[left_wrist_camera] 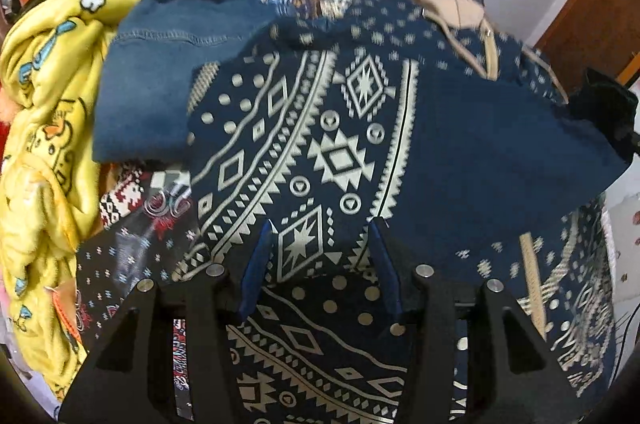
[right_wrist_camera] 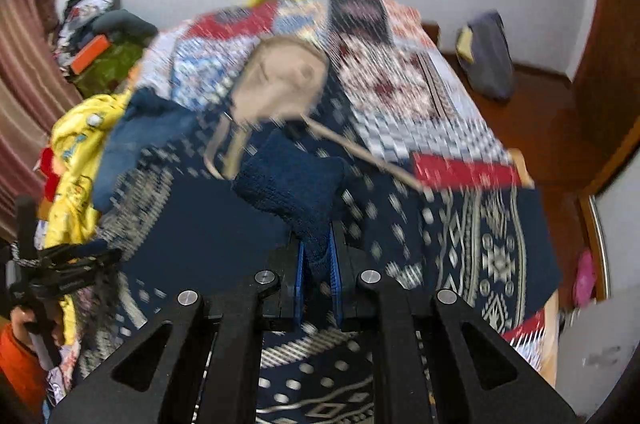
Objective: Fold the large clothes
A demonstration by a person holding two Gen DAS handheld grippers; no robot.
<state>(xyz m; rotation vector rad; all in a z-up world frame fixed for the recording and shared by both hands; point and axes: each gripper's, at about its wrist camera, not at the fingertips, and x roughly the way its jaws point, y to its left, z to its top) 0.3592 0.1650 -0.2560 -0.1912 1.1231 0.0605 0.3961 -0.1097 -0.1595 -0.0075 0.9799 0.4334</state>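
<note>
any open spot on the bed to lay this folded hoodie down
The patchwork quilt is bare on the far right side, between the beige hood and the bed's right edge. The left is crowded: yellow duck blanket and denim piece. The navy patterned hoodie covers the near middle.

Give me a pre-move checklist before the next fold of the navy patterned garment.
1. Right tool grip: ok, shut on a navy cuff.
2. Left tool grip: not ok, open above the patterned garment, holding nothing.
3. Garment flat: not ok, the plain navy panel lies folded over the print, and the beige hood is bunched.
4. Fold area free: not ok, the yellow duck blanket and denim piece crowd the left edge.
5. Drawstring position: ok, trailing loose across the cloth.
6. Far hem: cannot tell, blurred.
</note>
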